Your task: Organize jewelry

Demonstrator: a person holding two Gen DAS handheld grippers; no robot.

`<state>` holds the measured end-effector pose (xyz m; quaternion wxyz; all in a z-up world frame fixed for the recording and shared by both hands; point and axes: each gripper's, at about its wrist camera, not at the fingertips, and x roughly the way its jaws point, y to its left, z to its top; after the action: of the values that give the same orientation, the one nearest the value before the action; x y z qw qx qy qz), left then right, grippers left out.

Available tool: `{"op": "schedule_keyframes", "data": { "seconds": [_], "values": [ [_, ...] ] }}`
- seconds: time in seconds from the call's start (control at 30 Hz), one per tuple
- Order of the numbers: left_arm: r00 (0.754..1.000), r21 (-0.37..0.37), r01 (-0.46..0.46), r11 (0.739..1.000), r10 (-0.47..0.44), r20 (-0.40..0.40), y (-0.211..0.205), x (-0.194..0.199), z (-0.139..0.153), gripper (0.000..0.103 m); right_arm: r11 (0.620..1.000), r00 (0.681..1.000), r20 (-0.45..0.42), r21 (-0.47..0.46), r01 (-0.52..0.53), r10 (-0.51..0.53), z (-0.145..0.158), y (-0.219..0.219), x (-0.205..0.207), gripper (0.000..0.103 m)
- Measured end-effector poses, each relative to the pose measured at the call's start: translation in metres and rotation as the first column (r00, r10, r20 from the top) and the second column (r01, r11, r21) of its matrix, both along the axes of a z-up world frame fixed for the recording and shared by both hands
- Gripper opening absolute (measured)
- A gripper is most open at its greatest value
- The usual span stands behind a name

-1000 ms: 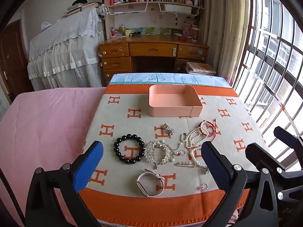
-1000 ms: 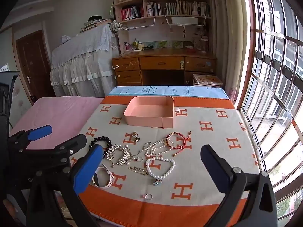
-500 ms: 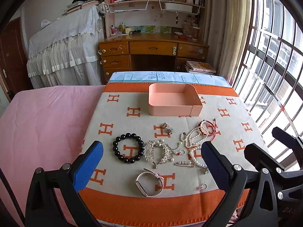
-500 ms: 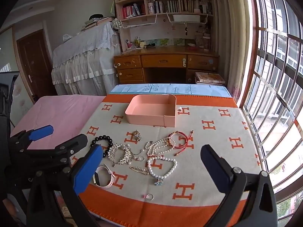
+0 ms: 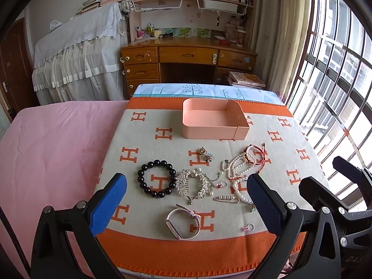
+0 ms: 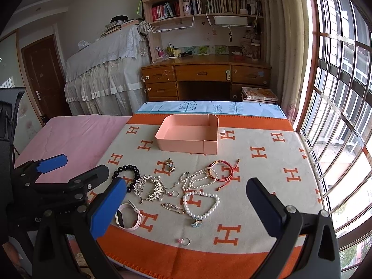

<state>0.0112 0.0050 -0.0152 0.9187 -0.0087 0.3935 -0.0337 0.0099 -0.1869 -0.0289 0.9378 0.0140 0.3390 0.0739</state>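
A bedroom with a wooden desk (image 5: 188,55) and bookshelves at the back, barred windows on the right; in front lies an orange and cream blanket (image 5: 162,253) patterned with H letters, next to a pink sheet (image 5: 53,144)

Left wrist view: the left gripper (image 5: 187,205) hangs over the near edge of the blanket, its jaws spread wide and holding nothing. Between the blue fingers lie a black bead bracelet (image 5: 157,178), a silver hair comb (image 5: 194,184) just beside it, a white watch (image 5: 182,222) nearer the camera, and a gold safety pin (image 5: 226,199). To the right sits a tangle of pearl strands (image 5: 237,167) touching a red cord bracelet (image 5: 258,154). A small ring (image 5: 250,227) lies near the orange border. An open pink box (image 5: 214,122) stands further back, apart from the jewelry

Right wrist view: the right gripper (image 6: 186,207) also has its jaws wide apart and grips nothing. A pearl bracelet (image 6: 201,205) with a blue charm lies between the fingers, the ring (image 6: 185,241) closer in, the box (image 6: 188,137) behind. The left gripper (image 6: 76,174) shows at the left, over the blanket's edge
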Motion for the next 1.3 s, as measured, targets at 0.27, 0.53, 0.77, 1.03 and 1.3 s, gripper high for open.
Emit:
{"op": "schedule_keyframes", "data": {
  "seconds": [0.27, 0.53, 0.77, 1.03, 1.3],
  "values": [
    [1.000, 0.000, 0.000, 1.000, 0.000, -0.001, 0.0001, -0.0001, -0.0003, 0.102, 1.000, 1.000, -0.003, 0.002, -0.001, 0.001, -0.0011, 0.0010, -0.0012, 0.103],
    [1.000, -0.001, 0.000, 1.000, 0.000, -0.003, 0.0002, 0.0001, -0.0005, 0.102, 1.000, 1.000, -0.005, 0.003, -0.001, 0.001, -0.0004, 0.0012, -0.0015, 0.103],
    [1.000, -0.001, 0.001, 1.000, -0.001, -0.001, 0.0001, 0.0002, 0.0000, 0.102, 1.000, 1.000, -0.004, 0.005, -0.001, 0.001, 0.0006, 0.0005, -0.0022, 0.103],
    [1.000, -0.002, 0.002, 1.000, -0.002, -0.003, 0.0003, 0.0007, 0.0008, 0.102, 1.000, 1.000, -0.006, 0.006, -0.002, 0.002, 0.0029, -0.0007, -0.0034, 0.103],
    [1.000, -0.021, 0.009, 1.000, -0.009, -0.009, -0.0011, 0.0016, -0.0044, 0.102, 1.000, 1.000, -0.002, 0.005, -0.003, 0.003, 0.0038, -0.0013, -0.0040, 0.103]
  ]
}}
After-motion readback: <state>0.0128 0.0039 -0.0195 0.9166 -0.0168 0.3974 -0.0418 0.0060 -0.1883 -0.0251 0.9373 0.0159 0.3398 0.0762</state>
